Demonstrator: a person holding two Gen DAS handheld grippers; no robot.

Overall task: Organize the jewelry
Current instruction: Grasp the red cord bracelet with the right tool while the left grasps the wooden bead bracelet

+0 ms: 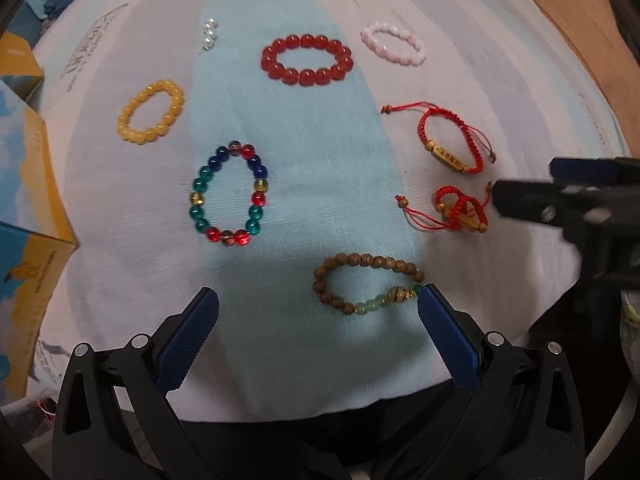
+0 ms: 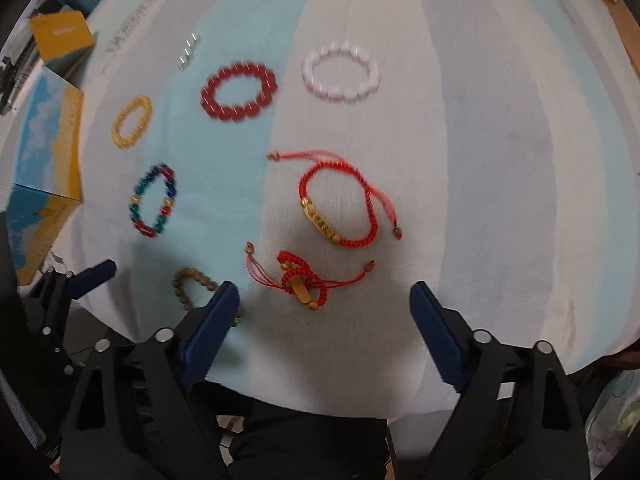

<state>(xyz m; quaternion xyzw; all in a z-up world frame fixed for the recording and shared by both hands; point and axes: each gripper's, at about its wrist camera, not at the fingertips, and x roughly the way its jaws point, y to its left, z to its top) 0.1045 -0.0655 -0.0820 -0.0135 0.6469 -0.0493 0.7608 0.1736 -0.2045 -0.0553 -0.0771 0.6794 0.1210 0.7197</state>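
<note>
Covering table: striped cloth (image 1: 304, 168) | boxes (image 1: 28, 168) left

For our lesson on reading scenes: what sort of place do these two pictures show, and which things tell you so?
Probably a home table set up for sorting jewelry: a striped cloth covers it, beaded bracelets such as the red one lie spread out, and printed cardboard boxes sit at the edge.
</note>
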